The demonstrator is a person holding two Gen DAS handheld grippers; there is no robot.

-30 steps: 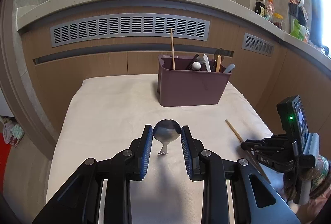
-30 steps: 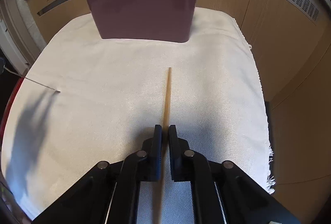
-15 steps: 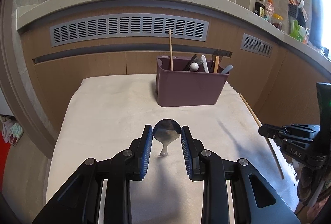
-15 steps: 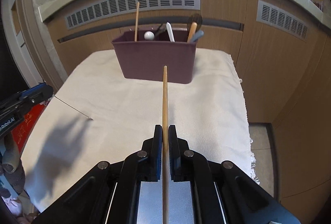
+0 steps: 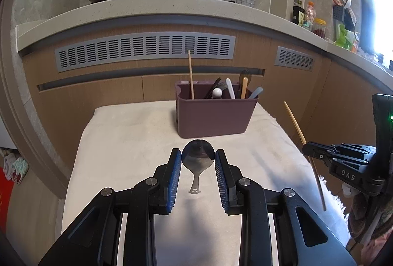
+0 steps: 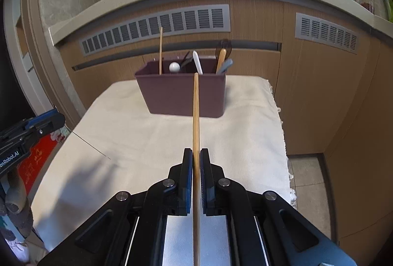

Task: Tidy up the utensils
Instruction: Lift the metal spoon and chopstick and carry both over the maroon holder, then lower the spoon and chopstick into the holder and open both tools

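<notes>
Behind the right gripper [image 6: 194, 162], the chopstick [image 6: 195, 118] it pinches runs back between the jaws and off the bottom edge, its rear end unseen. Ahead of the jaws, the purple holder [image 6: 181, 94] hides the lower parts of the utensils [image 6: 221, 57] standing in it. Left of the jaws, the left gripper [image 6: 36, 123] is cut by the frame edge, and the spoon [image 5: 197, 159] it holds shows only as a thin line.

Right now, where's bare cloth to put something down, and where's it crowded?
Free: the cloth left of the bin, and the wide stretch between the bin and both claws. Crowded: inside the bin, its right part packed with handles; only one stick stands in its left part.
</notes>
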